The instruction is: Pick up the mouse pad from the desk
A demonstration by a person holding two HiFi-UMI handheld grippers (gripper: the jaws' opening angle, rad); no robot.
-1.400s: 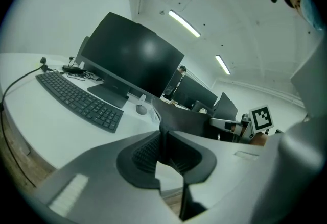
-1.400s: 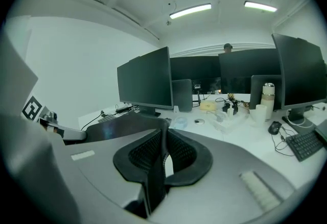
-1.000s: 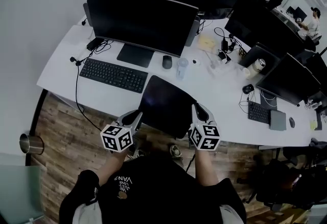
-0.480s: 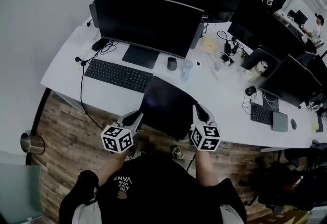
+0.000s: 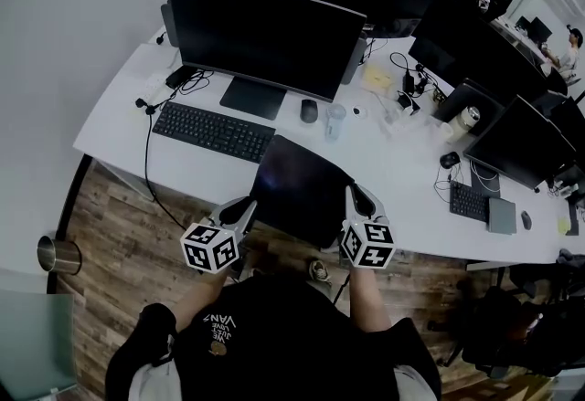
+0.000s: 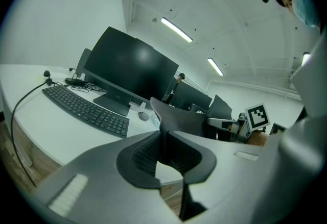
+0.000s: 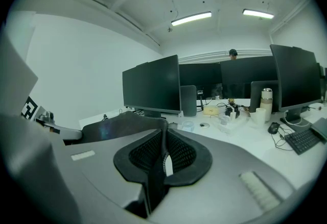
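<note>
The dark mouse pad [image 5: 302,187] is held up between both grippers, over the front edge of the white desk [image 5: 402,180], tilted toward me. My left gripper [image 5: 249,210] is shut on its left edge, and the thin edge runs between the pads [image 6: 148,154] in the left gripper view. My right gripper [image 5: 354,200] is shut on the right edge. From the right gripper view the mouse pad [image 7: 120,123] stretches away to the left of the gripper [image 7: 164,152]. In the left gripper view the mouse pad [image 6: 184,118] curves up to the right.
Behind the pad on the desk are a black keyboard [image 5: 212,131], a large monitor [image 5: 265,36], a mouse [image 5: 309,110] and a clear cup [image 5: 335,121]. More monitors and cables fill the right side. A metal bin [image 5: 57,255] stands on the wooden floor at left.
The desk and monitors sit slightly further right in the head view. Both grippers and the pad keep the same pose.
</note>
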